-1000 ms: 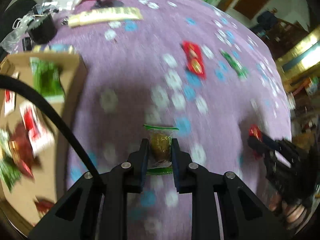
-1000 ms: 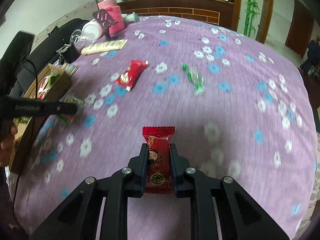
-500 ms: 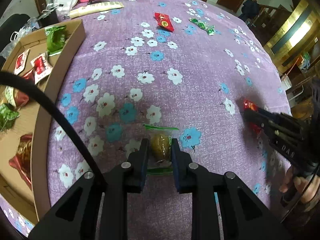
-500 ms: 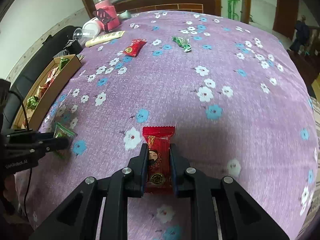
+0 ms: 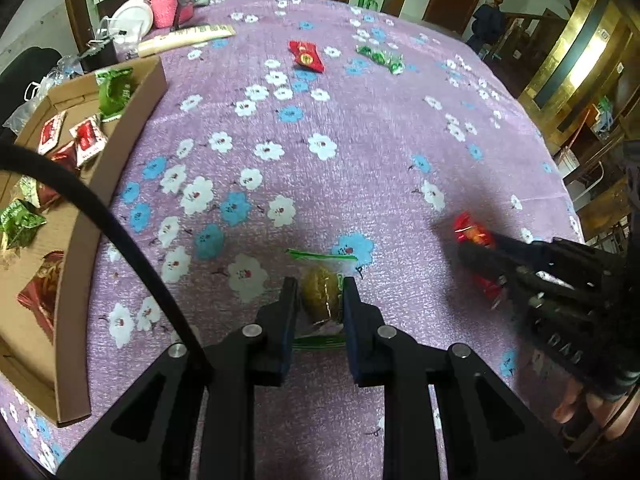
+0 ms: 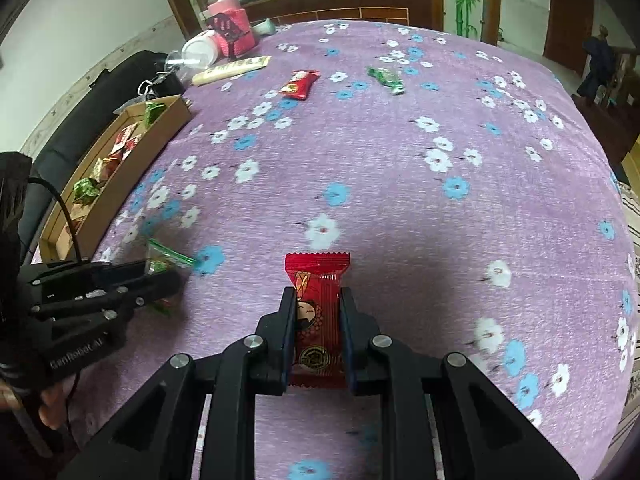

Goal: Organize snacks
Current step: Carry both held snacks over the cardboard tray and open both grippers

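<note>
My left gripper [image 5: 319, 292] is shut on a clear, green-edged snack packet [image 5: 322, 292] with a brown sweet inside, held above the purple flowered tablecloth. My right gripper [image 6: 318, 304] is shut on a red snack packet [image 6: 318, 316] with a cartoon face. Each gripper shows in the other's view: the right gripper [image 5: 476, 248] at the right, the left gripper [image 6: 160, 276] at the left. A cardboard box [image 5: 116, 152] with several snacks stands at the table's left edge. A red packet [image 5: 306, 55] and a green packet [image 5: 380, 58] lie far across the table.
At the far left end stand a pink wrapped jar [image 6: 232, 28], a white lidded container [image 6: 200, 50], a long cream pack [image 6: 232, 70] and a black object [image 5: 100, 50]. The box also shows in the right wrist view [image 6: 120, 184]. Wooden furniture and doors surround the table.
Both grippers have drawn back toward the near side of the table with their packets still held; the box and far packets now look farther off. The grips are unchanged.
</note>
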Tool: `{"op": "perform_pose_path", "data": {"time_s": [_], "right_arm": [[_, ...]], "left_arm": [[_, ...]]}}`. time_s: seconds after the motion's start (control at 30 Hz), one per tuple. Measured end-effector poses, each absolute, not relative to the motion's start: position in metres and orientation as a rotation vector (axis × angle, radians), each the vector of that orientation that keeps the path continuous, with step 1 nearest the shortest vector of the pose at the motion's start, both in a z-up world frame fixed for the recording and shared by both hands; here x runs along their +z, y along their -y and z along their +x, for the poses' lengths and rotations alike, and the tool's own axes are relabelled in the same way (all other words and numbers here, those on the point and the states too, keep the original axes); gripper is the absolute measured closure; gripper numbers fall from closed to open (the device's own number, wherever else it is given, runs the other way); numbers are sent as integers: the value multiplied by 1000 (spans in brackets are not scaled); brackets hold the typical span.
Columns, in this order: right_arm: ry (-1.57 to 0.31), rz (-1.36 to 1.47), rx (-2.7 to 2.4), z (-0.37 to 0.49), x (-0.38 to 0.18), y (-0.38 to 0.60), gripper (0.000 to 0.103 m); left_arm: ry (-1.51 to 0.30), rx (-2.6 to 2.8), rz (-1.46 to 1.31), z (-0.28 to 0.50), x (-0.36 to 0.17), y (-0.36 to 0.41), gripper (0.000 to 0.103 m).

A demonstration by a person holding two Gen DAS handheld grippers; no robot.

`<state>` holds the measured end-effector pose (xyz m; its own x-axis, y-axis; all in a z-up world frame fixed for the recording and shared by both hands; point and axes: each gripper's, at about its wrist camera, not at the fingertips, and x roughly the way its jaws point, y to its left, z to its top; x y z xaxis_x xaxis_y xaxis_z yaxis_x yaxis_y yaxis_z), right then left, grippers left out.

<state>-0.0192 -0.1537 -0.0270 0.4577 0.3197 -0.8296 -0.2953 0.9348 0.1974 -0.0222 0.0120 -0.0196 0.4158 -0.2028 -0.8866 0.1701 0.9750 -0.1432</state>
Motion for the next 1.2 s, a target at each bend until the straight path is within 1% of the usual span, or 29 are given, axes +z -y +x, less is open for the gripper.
{"op": "perform_pose_path", "data": {"time_s": [0.47,0.73,0.83,1.0,1.2], "right_arm": [[-1005,-45,526,-23,-5,74,84],[-967,-91,651,-21,20,13,85],[-950,-108,701,-15,29,-18,83],[-939,-133,759,-3,34,-62,83],[-975,-170,793,17,23,-113,83]], "left_arm": [[-1024,-129,-72,-38,13,-72,80],[-965,-40,-140,-40,36,-124,79],[-944,21,-167,-36,41,-150,79],[-934,123,-192,-26,41,-193,79],[-990,226,-256,-6,22,-243,79]]}}
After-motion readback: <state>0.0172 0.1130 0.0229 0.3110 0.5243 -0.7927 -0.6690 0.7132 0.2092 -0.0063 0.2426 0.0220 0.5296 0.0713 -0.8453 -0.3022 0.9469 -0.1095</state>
